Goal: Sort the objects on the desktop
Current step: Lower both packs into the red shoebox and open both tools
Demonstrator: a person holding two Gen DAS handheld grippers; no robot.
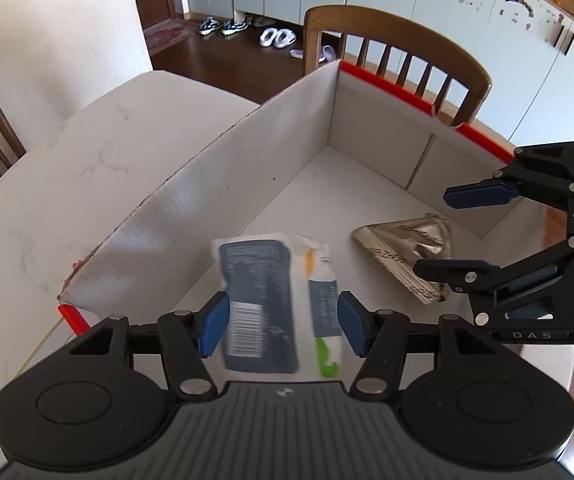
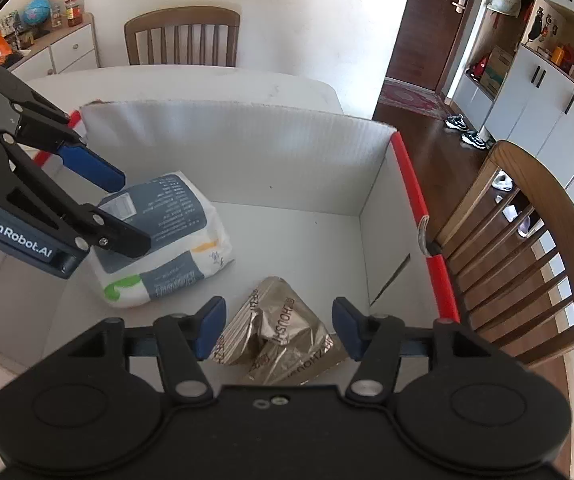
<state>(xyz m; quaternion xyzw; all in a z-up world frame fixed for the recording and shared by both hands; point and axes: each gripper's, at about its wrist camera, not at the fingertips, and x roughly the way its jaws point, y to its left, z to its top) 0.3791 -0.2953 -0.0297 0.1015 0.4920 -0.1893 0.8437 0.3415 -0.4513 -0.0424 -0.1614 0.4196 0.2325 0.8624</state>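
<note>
Both tools released, packets lying in the box

Left tool [image 1: 283, 322] straddles the white-blue packet [image 1: 263, 292]; right tool [image 2: 275, 328] straddles the gold packet [image 2: 283, 332], both low in frame. Withdrawing carelessly might snag a packet. Only the right wrist view shows the box [image 2: 247, 152] on the desk [image 2: 215, 80].

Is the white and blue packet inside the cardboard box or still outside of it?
Inside. The white and blue packet lies on the floor of the cardboard box, walls around it, beside the gold foil packet.
</note>
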